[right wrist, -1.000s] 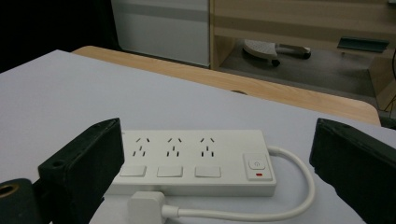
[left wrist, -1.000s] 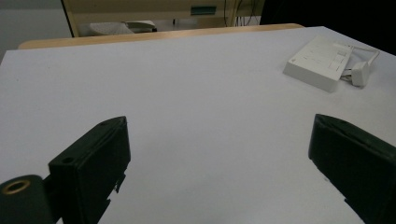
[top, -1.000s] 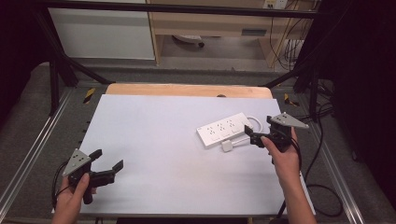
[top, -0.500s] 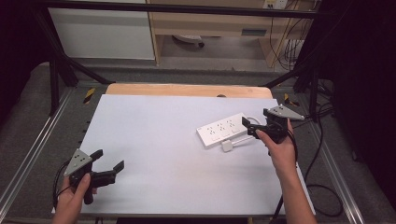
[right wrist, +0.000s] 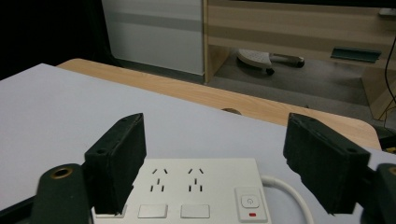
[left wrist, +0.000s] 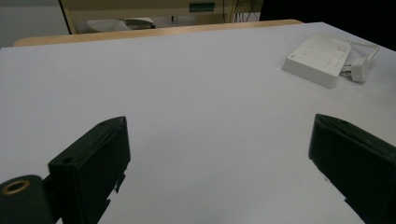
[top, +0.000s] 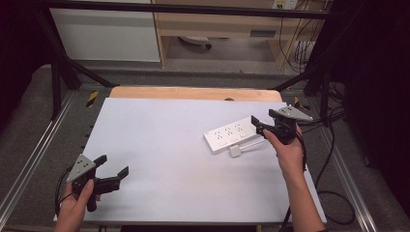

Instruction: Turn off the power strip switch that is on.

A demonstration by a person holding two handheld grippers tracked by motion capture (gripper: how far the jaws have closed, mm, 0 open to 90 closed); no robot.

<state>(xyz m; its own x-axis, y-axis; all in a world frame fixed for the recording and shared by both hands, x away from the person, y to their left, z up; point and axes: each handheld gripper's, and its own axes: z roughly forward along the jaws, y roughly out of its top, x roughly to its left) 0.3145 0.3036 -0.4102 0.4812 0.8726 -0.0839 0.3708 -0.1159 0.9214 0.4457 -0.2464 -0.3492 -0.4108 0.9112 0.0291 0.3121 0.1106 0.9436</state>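
Hovering with its jaws spread wide, the right gripper (top: 267,126) hung just over the cord end of the white power strip (top: 231,135), holding nothing; in the right gripper view the strip (right wrist: 196,193) lay directly between and below the two black jaws, its switch button (right wrist: 251,202) and the start of its white cord (right wrist: 285,191) nearest the camera. That strip sat near the right edge of the table (top: 159,130), about midway between the near and far edges, with its long axis running slantwise from the near-left up toward the far-right, so it pointed almost straight at the right gripper. A white plug (top: 235,151) lay just beside the strip's near long side. Far off at the near-left corner, the left gripper (top: 112,176) also stood open and empty, well apart from the strip, which showed small at the upper right of the left gripper view (left wrist: 319,58). The right hand (top: 286,151) was plainly the nearer one, and any grasp would probably fall to it. A pale, matte white sheet covered the table, with a strip of bare wood (top: 193,93) left along the far edge. Beyond stood a wooden cabinet (top: 227,24), grey floor and dark frame bars.
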